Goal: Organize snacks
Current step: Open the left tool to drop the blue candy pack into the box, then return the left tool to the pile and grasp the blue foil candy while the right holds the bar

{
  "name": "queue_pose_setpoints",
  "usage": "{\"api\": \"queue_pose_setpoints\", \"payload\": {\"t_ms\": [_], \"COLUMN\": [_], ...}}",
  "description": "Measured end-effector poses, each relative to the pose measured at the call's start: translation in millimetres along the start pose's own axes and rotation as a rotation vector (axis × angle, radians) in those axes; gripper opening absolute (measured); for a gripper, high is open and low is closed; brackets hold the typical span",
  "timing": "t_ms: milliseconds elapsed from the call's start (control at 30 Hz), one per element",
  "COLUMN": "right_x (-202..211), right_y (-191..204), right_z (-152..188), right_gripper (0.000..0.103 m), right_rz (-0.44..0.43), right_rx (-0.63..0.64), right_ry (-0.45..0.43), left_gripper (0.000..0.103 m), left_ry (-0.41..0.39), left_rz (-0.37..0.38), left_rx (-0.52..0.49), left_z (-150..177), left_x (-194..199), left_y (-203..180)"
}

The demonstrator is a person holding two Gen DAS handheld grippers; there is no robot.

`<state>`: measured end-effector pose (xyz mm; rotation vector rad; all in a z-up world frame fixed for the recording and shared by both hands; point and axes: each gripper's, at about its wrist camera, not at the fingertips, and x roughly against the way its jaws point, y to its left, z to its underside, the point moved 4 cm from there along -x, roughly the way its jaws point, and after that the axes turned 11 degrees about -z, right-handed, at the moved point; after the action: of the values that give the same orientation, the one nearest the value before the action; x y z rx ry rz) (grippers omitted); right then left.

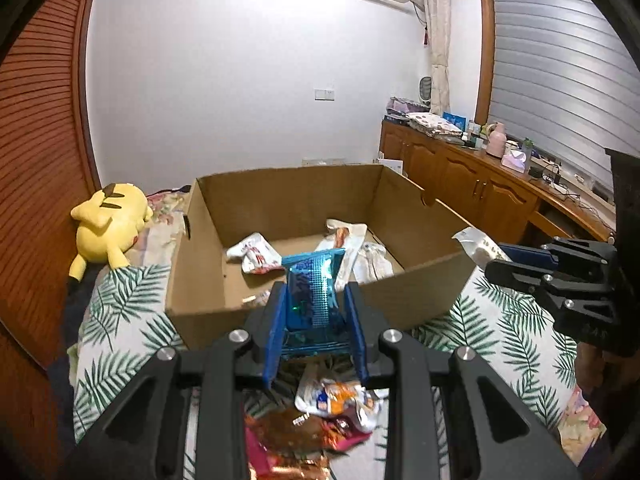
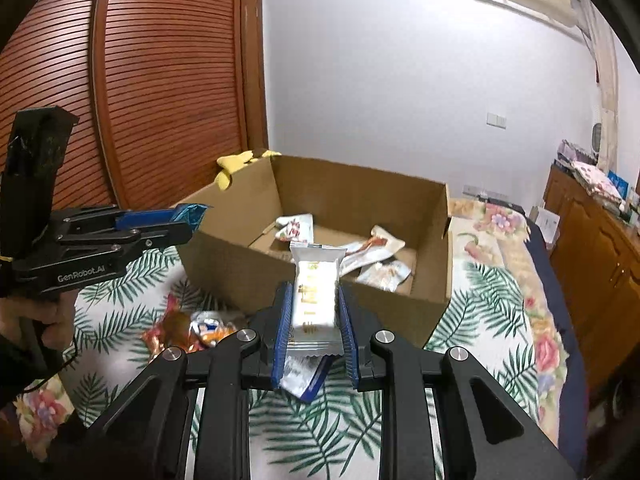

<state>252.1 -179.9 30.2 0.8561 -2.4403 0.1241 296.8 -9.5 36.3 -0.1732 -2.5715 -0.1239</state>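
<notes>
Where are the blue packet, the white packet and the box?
blue packet (image 1: 314, 292), left wrist view, middle of its shiny front.
white packet (image 2: 314, 296), right wrist view, middle of its front.
box (image 1: 420, 292), left wrist view, outside of its near wall.

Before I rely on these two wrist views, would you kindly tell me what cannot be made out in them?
- Left wrist view: the pile of loose snack wrappers on the leaf-print bedspread is partly hidden by the left tongs and blurred.
- Both views: print on the shiny blue foil packet and the white snack packet is too blurred to read.
- Right wrist view: the near floor of the brown cardboard box hides behind its front wall.
</notes>
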Motion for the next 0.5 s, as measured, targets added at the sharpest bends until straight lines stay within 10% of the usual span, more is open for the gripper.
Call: {"api": "queue_pose_setpoints", "payload": {"t_ms": [500], "right_x": [-20.0], "right_y": [-16.7], "right_z": [-26.3], "right_gripper": [0.022], "right_rz": [-0.008], "right_rx": [-0.021], "right_ry": [-0.005], "left_gripper": [0.023], "left_ry": [0.023], "left_rz": [-0.01], "left_rx": [-0.014], "left_z": [-24.7], "left_x": [-25.8], "left_y": [7.6]}}
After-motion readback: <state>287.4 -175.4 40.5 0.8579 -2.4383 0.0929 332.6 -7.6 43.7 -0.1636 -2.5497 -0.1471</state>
